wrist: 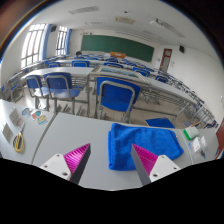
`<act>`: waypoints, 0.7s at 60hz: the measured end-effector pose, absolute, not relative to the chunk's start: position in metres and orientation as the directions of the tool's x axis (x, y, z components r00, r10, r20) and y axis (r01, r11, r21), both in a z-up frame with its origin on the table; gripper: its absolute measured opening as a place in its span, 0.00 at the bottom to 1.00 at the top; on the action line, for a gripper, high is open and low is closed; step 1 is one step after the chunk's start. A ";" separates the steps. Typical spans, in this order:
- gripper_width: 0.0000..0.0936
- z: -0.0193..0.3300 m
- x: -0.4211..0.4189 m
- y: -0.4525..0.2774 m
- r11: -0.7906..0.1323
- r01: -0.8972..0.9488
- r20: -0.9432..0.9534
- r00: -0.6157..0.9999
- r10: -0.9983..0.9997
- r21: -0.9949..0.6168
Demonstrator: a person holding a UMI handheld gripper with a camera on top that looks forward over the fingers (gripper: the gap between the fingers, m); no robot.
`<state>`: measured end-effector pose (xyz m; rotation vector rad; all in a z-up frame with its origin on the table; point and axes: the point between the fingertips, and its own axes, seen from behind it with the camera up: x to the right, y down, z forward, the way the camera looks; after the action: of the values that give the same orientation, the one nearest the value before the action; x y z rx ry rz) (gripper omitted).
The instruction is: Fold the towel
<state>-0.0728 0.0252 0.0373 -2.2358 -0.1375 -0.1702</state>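
Approach step judged in hand: claw (111,161) held open and empty above the surface (75,132), blue towel (143,142) lying flat just ahead of the fingers, an edge to be gripped next.

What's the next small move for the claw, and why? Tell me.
Probably ease the claw forward and down toward the near edge of the blue towel. The fingers stand open with nothing between them, and the towel lies flat on the white table, just ahead.
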 end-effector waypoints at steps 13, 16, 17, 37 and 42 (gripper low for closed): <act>0.73 -0.012 -0.067 0.078 -0.653 0.122 0.101 0.992 0.071 -0.747; 0.58 -0.013 -0.064 0.079 -0.655 0.112 0.092 0.994 0.065 -0.747; 0.53 -0.013 -0.063 0.079 -0.652 0.117 0.096 0.993 0.068 -0.749; 0.01 0.014 -0.075 0.078 -0.664 0.090 0.011 0.992 0.122 -0.743; 0.01 0.057 -0.104 0.076 -0.648 -0.002 -0.131 0.980 0.151 -0.762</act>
<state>-0.1036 0.0758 0.0571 -2.2657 -0.1033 0.2303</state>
